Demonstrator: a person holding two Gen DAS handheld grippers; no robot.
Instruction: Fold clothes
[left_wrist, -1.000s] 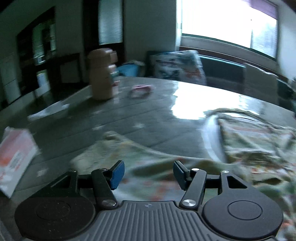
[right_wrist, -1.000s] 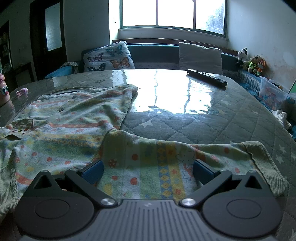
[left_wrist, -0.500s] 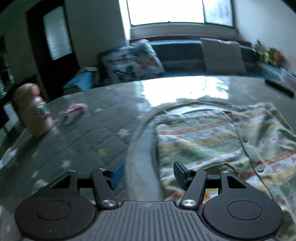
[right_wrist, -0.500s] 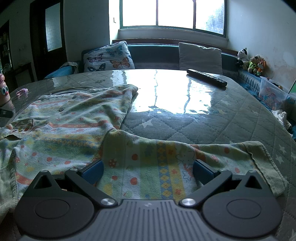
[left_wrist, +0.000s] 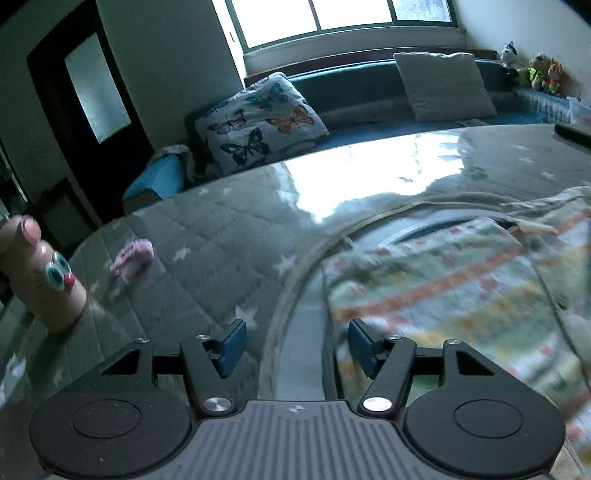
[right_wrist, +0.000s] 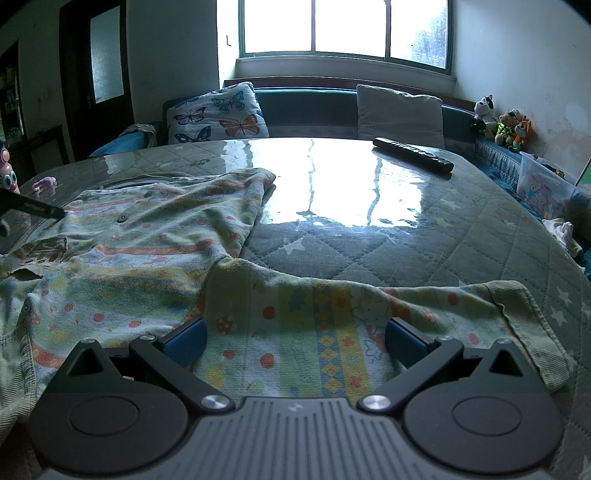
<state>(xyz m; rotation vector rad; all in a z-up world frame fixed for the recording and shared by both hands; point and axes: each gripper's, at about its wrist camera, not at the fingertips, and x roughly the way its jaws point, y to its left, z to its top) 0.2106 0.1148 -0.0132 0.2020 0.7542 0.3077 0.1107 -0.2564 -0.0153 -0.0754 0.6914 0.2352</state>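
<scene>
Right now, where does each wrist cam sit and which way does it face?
Left wrist: on the left gripper, low over the table, facing the garment edge and window; open jaws show.
Right wrist: on the right gripper, low over the garment's sleeve, facing the window; open jaws show.
Shared: garment, butterfly pillow, remote, pink toy.

The garment lies on the table, the remote beyond it to the right.
</scene>
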